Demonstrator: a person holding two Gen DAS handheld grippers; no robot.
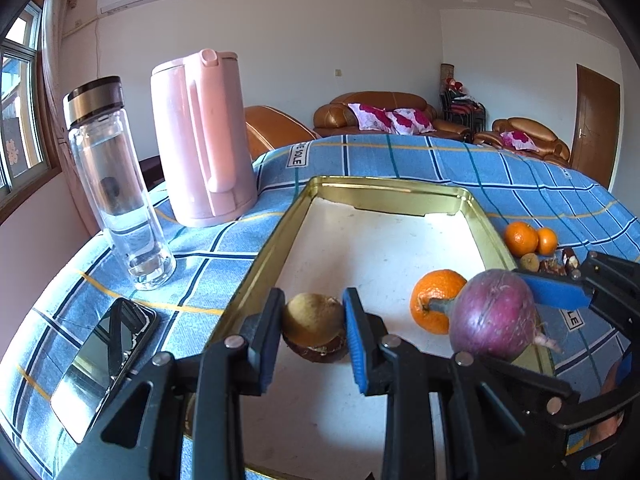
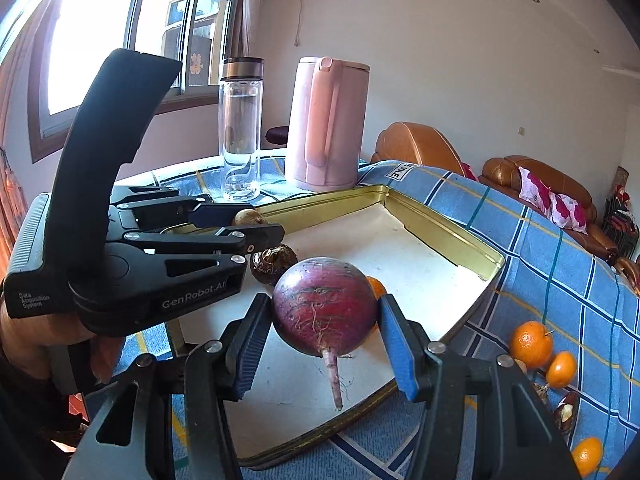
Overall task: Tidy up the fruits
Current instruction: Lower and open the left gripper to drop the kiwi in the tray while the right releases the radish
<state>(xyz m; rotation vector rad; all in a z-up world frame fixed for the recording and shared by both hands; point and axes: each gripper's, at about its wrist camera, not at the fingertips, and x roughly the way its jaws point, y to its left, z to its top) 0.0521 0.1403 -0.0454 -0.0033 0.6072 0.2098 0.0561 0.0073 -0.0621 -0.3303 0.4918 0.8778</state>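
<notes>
We find the left claw [image 1: 314, 326] clamped on a small round tan-brown fruit [image 1: 314, 316], both blue pads pressed to its sides, over the near part of a shallow gold-rimmed metal tray with a white floor [image 1: 256, 264]. Directly beneath this claw a dark brown round fruit [image 2: 274, 264] lies on the tray floor. We find the right claw [image 2: 324, 338] clamped on a round purple-red radish with a pale taproot [image 2: 324, 314], root end pointing back toward the camera, over the tray's near right part. Just beyond this claw a stemmed orange tangerine [image 1: 434, 300] lies on the tray floor. Right of the right claw, outside the tray, two small tangerines [image 2: 542, 354] rest on the blue checked cloth covering the tabletop [image 1: 400, 156]. Ahead and left of the left claw stand a clear glass bottle with a metal cap [image 1: 116, 188] and a pink plastic kettle [image 1: 202, 140]; a dark phone [image 1: 102, 364] lies at its left.
</notes>
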